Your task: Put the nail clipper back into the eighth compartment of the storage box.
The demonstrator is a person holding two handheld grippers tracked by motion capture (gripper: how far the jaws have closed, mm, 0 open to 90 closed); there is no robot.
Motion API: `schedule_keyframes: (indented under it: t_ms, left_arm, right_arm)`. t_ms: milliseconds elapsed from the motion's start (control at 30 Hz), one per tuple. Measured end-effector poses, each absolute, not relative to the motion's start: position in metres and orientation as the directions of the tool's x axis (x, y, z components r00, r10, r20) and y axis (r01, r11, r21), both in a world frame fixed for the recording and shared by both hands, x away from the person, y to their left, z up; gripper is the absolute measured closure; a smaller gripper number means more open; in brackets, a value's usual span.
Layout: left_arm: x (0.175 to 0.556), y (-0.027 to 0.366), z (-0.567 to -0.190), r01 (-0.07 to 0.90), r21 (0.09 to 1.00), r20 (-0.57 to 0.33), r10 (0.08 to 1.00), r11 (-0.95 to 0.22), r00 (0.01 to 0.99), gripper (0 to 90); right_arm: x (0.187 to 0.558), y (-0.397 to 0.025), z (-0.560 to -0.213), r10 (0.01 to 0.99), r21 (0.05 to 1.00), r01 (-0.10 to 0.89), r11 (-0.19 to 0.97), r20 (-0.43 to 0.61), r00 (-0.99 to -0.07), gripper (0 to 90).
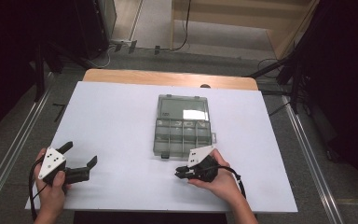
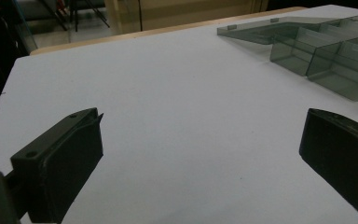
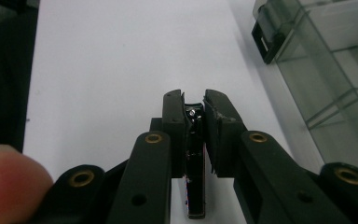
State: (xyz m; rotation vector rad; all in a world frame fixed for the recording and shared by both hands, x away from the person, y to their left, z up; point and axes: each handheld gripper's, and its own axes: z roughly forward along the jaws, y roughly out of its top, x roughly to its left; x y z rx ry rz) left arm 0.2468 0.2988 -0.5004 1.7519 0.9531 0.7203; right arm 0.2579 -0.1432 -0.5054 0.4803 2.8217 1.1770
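Right gripper view: tongs clamped on a small clipper beside the open box

Right gripper view puts my right tongs (image 3: 194, 109) closest of all, their jaws drawn nearly together on a slim dark object with a metal tip, which looks like a nail clipper (image 3: 196, 158). It stands edge-on between the jaws and its lower end hangs below them. A fingertip shows blurred at the lower left corner. Beyond the jaws lies bare white surface (image 3: 121, 70), and off to the right I see the clear wall and dividers of the compartment box (image 3: 326, 79), with a dark latch at its near corner.

From the high view, my right hand (image 1: 216, 179) holds those tongs just in front of the box's near edge, close to it but apart. My left tongs (image 1: 80, 156) sit near the front left of the surface, well apart from the box, and their jaws are spread wide with nothing between them. The left gripper view confirms it: one jaw at each side of the frame, plain white surface in the gap.

Farther out, the box (image 1: 182, 126) lies at the middle of the surface, its lid folded back flat on the far side. I cannot tell whether anything lies in its compartments. A wooden edge shows behind the white sheet.
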Motion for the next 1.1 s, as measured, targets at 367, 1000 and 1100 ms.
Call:
schedule_keyframes:
  t_ms: [367, 1000, 1100]
  left_arm:
    - [0.247, 0.299, -0.5, 0.275, 0.937, 0.045, 0.855, -0.216, 0.517, 0.0]
    - [0.247, 0.299, -0.5, 0.275, 0.936, 0.048, 0.854, -0.22, 0.519, 0.0]
    - [0.247, 0.298, -0.5, 0.276, 0.935, 0.049, 0.854, -0.221, 0.518, 0.0]
  right_arm:
    - [0.259, -0.15, -0.498, 0.347, 0.745, 0.311, 0.59, 0.114, -0.931, 80.9]
    - [0.26, -0.154, -0.491, 0.423, 0.777, 0.359, 0.518, 0.132, -0.896, 80.9]
    - [0.26, -0.154, -0.489, 0.428, 0.783, 0.36, 0.508, 0.134, -0.894, 80.9]
